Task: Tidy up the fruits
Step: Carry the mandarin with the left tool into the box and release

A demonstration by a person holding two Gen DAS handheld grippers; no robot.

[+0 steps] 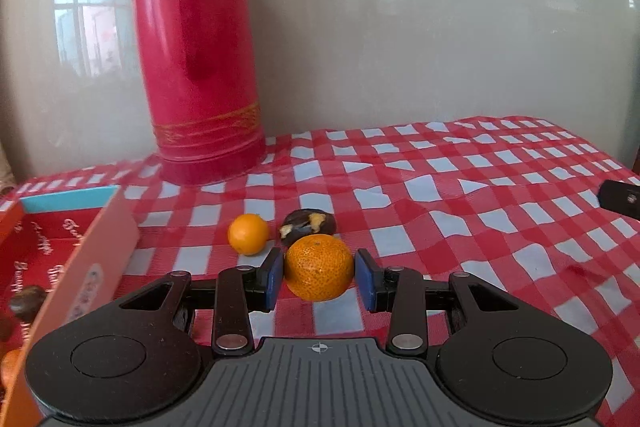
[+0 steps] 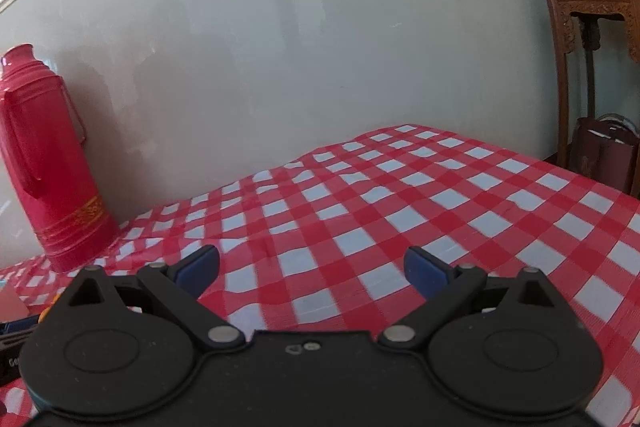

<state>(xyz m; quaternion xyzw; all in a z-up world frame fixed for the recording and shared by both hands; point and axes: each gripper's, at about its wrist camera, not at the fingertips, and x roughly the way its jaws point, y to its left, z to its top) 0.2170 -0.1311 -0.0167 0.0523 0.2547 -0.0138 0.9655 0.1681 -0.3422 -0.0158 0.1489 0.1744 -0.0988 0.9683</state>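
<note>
The bench (image 1: 460,187), under a red-and-white checked cloth, carries a tall red thermos (image 1: 196,47) standing upright by the wall. At left an open red box (image 1: 100,239) shows cursive writing too small to read. The left gripper (image 1: 320,277) has its blue fingers (image 1: 273,277) flanking the large mandarin (image 1: 319,267), close on both sides; contact is unclear. Its stem end points up. Behind lie a dark split fruit (image 1: 308,223) and a small orange (image 1: 248,233). The right gripper (image 2: 312,269) hovers spread wide over bare cloth.
</note>
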